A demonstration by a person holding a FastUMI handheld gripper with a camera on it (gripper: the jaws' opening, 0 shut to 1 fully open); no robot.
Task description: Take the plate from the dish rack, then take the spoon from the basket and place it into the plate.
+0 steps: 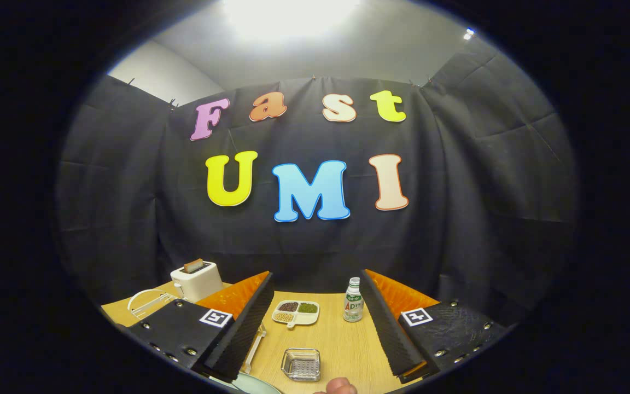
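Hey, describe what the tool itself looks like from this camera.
The tool has two wedge-shaped fingers with ribbed inner faces, spread apart over the table. Each sits on a plate dotted with round screw heads and carries a small square white tag printed with a black block pattern.

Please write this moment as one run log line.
gripper: open, empty | plate: on table, near fingers | spoon: beside left finger | glass dish: between fingers

A: Where does the camera sit?
B: On the gripper [315,323], low over the counter [342,350], facing forward and level toward the booth's back wall.
A: How near?
B: Close; the parted fingers [238,328] fill the frame's bottom.
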